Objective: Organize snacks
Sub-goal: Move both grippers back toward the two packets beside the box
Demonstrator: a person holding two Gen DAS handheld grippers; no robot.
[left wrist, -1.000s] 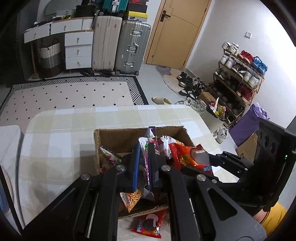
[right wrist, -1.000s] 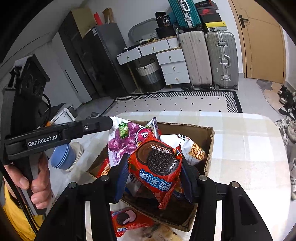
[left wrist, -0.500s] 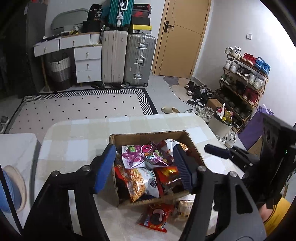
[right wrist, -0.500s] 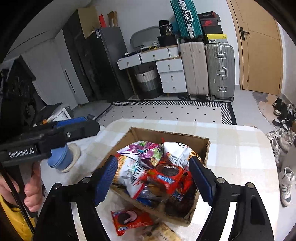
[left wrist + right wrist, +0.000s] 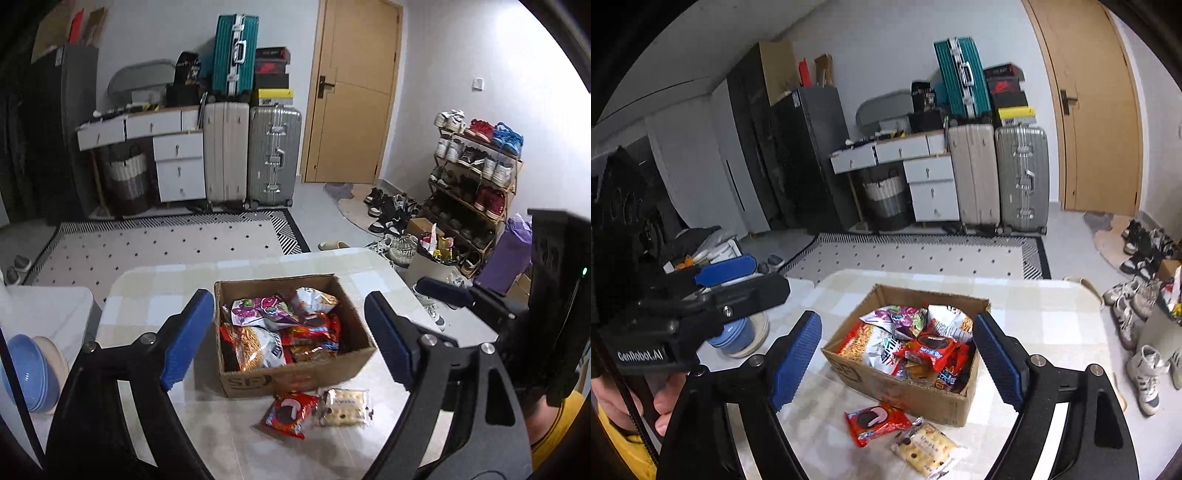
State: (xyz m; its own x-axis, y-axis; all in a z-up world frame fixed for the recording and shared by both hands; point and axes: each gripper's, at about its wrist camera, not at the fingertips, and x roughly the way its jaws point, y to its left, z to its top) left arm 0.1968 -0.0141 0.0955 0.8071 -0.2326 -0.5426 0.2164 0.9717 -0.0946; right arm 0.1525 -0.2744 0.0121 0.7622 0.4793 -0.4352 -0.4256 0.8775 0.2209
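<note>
A cardboard box full of snack packets stands on the checked table. In front of it lie a red cookie packet and a clear cracker packet. A red cookie packet rests on top of the heap in the box. My left gripper hangs above and before the box, jaws opening, nothing between them. My right gripper does the same, jaws opening and empty. Each gripper also shows at the side of the other's view.
Blue and beige bowls sit on a white surface left of the table. Beyond the table lie a patterned rug, suitcases and drawers. A shoe rack stands at the right. A hand holds the left gripper.
Both grippers let go of their packets into the box, opened wide, and pulled back and up from it. The red cookie packet now lies on the heap.
</note>
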